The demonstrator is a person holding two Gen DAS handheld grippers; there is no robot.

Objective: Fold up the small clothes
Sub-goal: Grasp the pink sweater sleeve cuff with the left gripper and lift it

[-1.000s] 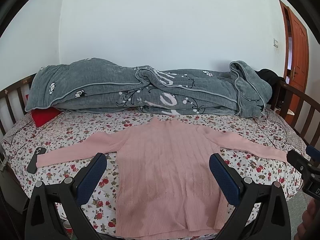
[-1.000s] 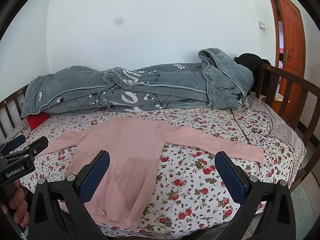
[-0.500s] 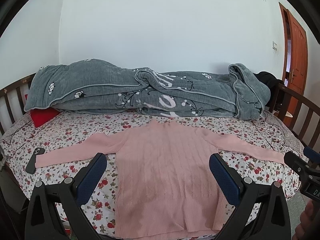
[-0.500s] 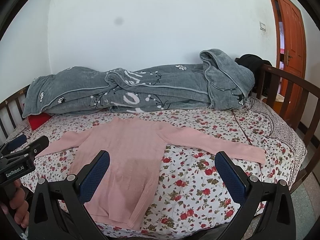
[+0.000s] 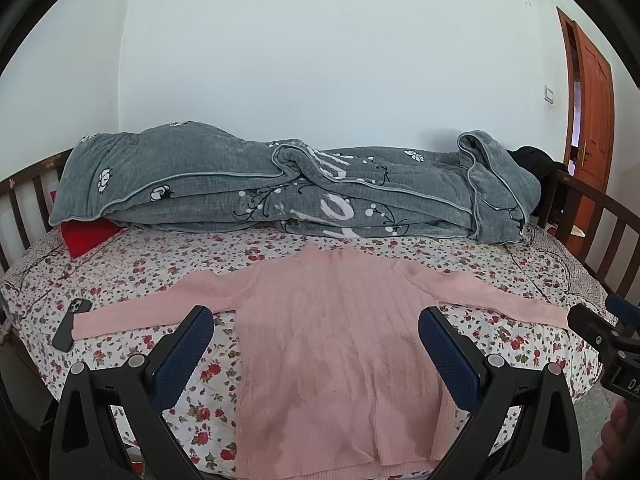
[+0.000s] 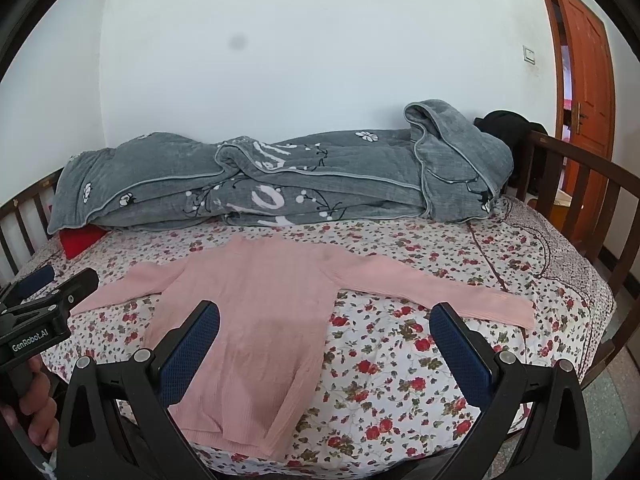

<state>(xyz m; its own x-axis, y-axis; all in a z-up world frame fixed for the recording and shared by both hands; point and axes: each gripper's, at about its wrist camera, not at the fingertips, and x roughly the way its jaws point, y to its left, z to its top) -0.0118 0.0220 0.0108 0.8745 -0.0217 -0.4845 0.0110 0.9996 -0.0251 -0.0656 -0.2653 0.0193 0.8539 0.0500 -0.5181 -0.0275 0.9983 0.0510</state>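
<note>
A pink sweater [image 5: 340, 344] lies flat on the bed [image 5: 132, 276], face up with both sleeves spread out to the sides and its hem at the near edge of the floral sheet. Behind it, along the wall, a rolled grey quilt [image 5: 288, 192] runs the width of the bed, with a red cushion [image 5: 86, 234] tucked under its left end. A dark phone [image 5: 72, 324] rests on the sheet, touching the cuff of the sweater's left sleeve. Wooden rails [image 6: 576, 200] close the bed's right side, with an orange-brown door [image 6: 584, 80] beyond.

The left tongs [image 5: 316, 356] hover above the sweater's body, fingers wide apart and empty; the right tongs [image 6: 326, 346] hang over the sheet below the right sleeve — also spread and gripping nothing. Nothing lies between either pair and the garment.

Compared with a second ago, the left camera has tilted slightly — the sweater and quilt sit a little lower in view; the sweater itself has not shifted.
</note>
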